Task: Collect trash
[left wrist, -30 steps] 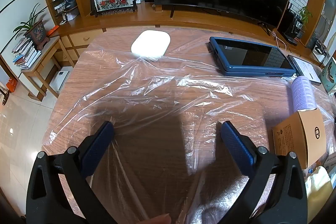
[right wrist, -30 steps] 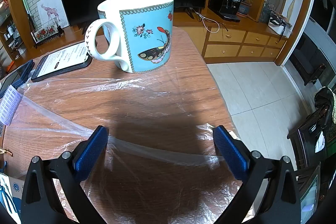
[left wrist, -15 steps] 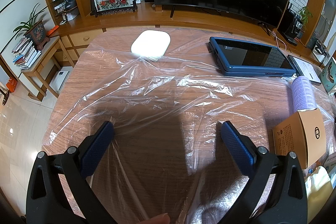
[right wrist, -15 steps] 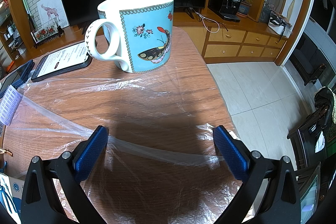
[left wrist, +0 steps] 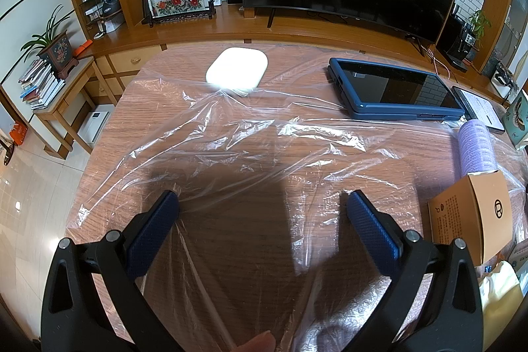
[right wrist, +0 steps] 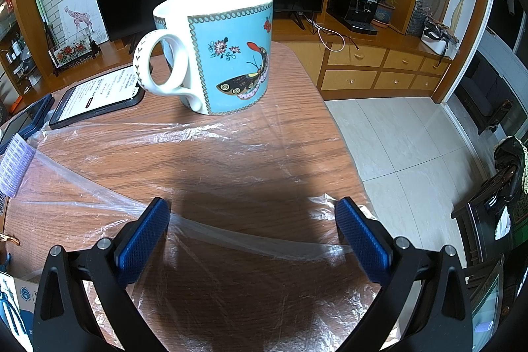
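A: Why do the left gripper [left wrist: 262, 207] and right gripper [right wrist: 252, 215] hang wide open, gripping nothing?

B: Likely to gather the plastic sheet [left wrist: 264, 134] spread mid-frame over the table [left wrist: 109, 137], beneath the mug [right wrist: 216, 51].

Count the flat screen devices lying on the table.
2: the blue-cased tablet at the table's far side, and the black phone just left of the mug. Others may be out of view.

Bright, even daylight | dark soft shadows fall across the tabletop [left wrist: 109, 154] near both cameras | glare glints on the plastic sheet [left wrist: 250, 134] | sharp focus | strong fisheye bending, black vignette corners
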A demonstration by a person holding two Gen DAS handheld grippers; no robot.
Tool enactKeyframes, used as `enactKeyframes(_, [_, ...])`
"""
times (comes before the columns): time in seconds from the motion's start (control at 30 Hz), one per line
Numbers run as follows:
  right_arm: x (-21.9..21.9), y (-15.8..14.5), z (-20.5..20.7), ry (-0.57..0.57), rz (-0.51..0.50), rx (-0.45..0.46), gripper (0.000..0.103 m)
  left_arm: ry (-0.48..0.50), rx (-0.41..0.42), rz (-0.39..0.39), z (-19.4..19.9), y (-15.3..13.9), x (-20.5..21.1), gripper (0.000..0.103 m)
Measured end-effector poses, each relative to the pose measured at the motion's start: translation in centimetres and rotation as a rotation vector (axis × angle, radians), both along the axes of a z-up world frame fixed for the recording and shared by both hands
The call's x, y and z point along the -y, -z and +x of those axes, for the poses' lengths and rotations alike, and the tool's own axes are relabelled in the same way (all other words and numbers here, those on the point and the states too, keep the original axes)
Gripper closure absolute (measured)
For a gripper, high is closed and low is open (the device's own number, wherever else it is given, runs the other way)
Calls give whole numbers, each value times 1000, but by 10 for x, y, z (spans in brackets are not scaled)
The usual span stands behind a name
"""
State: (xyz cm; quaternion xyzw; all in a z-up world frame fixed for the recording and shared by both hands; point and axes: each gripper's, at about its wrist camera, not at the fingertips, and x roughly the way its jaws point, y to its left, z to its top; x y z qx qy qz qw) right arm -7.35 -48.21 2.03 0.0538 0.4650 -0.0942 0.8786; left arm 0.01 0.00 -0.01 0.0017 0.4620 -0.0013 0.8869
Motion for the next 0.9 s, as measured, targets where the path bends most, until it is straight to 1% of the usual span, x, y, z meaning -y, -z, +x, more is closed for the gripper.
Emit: enactKeyframes(0.9, [0,1,0,0,-1,0,4,0,0,0,3,-5,-3,1])
